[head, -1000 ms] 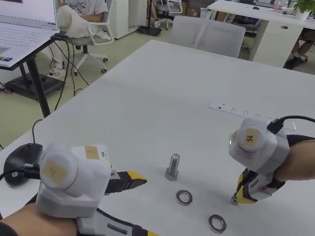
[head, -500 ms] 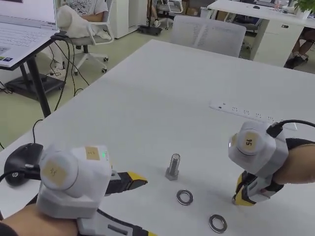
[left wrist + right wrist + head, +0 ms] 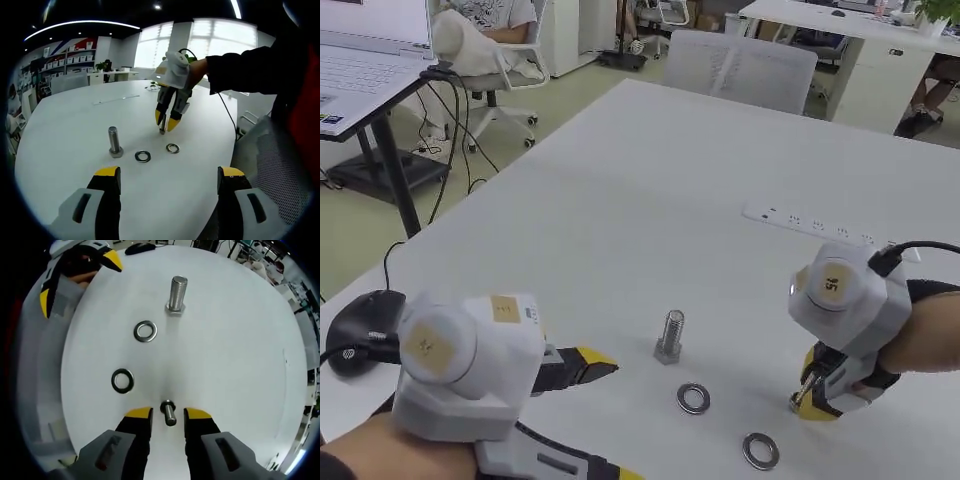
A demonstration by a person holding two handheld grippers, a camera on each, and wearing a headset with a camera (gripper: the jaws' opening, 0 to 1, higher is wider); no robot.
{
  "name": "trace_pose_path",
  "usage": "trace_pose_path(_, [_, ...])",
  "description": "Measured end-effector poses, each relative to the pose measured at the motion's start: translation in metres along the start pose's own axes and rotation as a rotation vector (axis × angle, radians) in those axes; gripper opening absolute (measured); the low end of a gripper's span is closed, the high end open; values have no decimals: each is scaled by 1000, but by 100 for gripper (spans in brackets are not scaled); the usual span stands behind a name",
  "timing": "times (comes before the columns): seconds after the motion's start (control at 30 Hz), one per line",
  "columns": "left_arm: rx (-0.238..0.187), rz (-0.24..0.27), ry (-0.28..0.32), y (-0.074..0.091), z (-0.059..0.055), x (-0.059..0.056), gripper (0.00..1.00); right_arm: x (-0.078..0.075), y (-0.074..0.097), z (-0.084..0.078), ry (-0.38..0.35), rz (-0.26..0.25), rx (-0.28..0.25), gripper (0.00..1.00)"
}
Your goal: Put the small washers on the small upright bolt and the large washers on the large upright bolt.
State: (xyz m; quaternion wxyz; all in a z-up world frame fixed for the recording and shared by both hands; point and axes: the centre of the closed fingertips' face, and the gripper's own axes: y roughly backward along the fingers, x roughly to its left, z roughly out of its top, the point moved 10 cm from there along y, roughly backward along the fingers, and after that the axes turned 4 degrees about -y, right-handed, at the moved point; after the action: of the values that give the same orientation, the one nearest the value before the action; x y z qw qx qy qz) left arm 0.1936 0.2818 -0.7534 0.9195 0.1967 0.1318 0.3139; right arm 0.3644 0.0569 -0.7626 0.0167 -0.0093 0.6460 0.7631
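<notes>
- The right tongs (image 3: pixel 167 416) are spread a little, with the small bolt (image 3: pixel 168 413) between their tips.
- The left tongs (image 3: pixel 169 172) are spread wide, well back from the big bolt (image 3: pixel 114 142).
- One washer (image 3: pixel 693 398) and a second washer (image 3: pixel 760 451) lie flat nearby.

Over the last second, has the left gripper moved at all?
No. In the head view the left gripper sits at the same gap left of the large bolt as before, fingers open.

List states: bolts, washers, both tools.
Large bolt: upright, bare, no washers.
Small bolt: upright, bare.
Washer near large bolt: lying flat, loose.
Other washer: lying flat, loose.
Left tool: open, empty.
Right tool: open, straddling small bolt, gaps both sides.
</notes>
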Motion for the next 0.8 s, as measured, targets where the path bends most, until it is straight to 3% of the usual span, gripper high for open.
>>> trace_pose_path(0.3, [1, -2, -1, 0, 0, 0, 79, -2, 6, -9, -33, -22, -23, 37])
trace_pose_path(0.8, [-2, -8, -9, 0, 2, 0, 79, 6, 16, -31, -73, -38, -11, 40])
